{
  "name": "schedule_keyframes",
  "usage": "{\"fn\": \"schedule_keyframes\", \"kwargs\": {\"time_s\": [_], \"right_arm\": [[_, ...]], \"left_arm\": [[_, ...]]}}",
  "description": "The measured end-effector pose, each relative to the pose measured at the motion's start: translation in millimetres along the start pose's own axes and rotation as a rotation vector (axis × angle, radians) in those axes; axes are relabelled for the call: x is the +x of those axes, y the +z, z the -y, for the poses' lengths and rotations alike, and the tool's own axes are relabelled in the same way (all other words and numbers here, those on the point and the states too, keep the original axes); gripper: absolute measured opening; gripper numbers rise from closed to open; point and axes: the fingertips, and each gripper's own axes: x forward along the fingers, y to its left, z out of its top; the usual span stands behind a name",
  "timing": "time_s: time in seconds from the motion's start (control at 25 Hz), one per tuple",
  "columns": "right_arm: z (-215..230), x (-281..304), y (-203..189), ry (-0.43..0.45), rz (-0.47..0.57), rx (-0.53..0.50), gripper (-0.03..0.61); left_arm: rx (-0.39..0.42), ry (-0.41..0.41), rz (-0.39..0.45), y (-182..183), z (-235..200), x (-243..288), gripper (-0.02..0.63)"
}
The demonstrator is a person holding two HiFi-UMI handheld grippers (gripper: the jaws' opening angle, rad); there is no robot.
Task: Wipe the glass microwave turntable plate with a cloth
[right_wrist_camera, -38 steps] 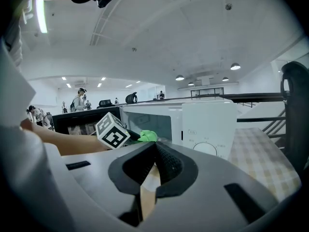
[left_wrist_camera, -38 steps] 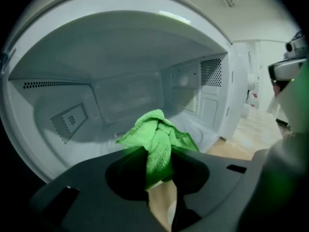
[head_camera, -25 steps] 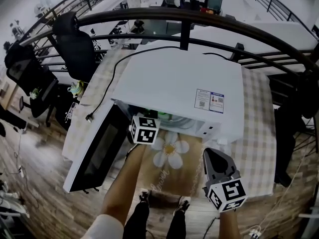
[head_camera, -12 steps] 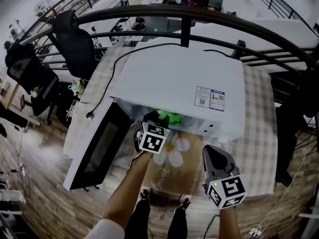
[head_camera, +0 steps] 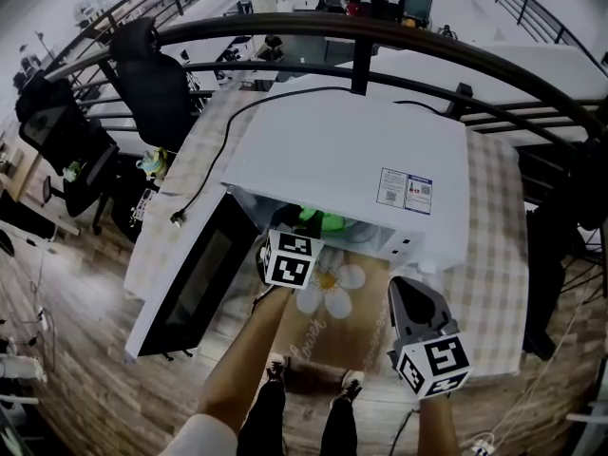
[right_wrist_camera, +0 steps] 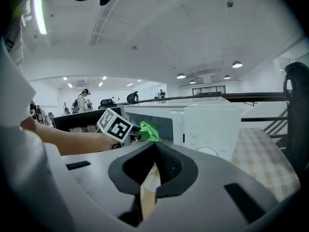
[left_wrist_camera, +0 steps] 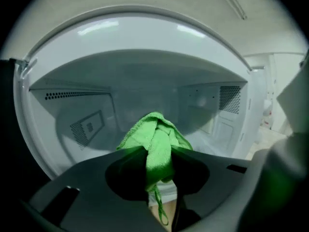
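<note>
A white microwave (head_camera: 332,160) stands on the table with its door (head_camera: 190,278) swung open to the left. My left gripper (left_wrist_camera: 158,150) is shut on a bunched green cloth (left_wrist_camera: 157,134) and sits at the mouth of the cavity (left_wrist_camera: 145,91). The head view shows the cloth (head_camera: 320,221) just inside the opening, ahead of the left gripper (head_camera: 302,233). I cannot clearly make out the glass turntable plate on the cavity floor. My right gripper (right_wrist_camera: 155,148) is shut and holds nothing. It hangs in front of the microwave's control side (right_wrist_camera: 212,124), near the table's front edge (head_camera: 404,291).
A flower-print mat (head_camera: 328,288) lies in front of the microwave on a checked tablecloth (head_camera: 494,245). A black power cable (head_camera: 204,160) runs off to the left. A dark railing (head_camera: 380,38) curves behind the table, with an office chair (head_camera: 152,84) at the far left.
My left gripper has drawn back with the cloth from deeper in the cavity to its opening. The right gripper has hardly moved.
</note>
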Motion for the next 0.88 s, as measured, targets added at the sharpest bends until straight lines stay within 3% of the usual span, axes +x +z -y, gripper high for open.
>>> {"fn": "schedule_keyframes", "kwargs": {"time_s": [0.16, 0.24, 0.36, 0.64, 0.88], "right_arm": [[-4, 6, -6, 0.01, -0.012, 0.0, 0.014], [-3, 8, -9, 0.011, -0.018, 0.004, 0.014], [-1, 10, -12, 0.004, -0.026, 0.013, 0.014], [-1, 6, 3, 0.004, -0.026, -0.004, 0.014], [9, -19, 37, -0.057, -0.008, -0.05, 0.014]], "left_arm": [[0.049, 0.105, -0.072, -9, -36, 17, 0.11], [0.046, 0.094, -0.128, -20, -40, 26, 0.11], [0.034, 0.067, -0.142, -29, -34, 24, 0.11], [0.052, -0.082, -0.156, -34, 18, 7, 0.109], [0.002, -0.222, -0.166, -19, 53, -29, 0.109]]}}
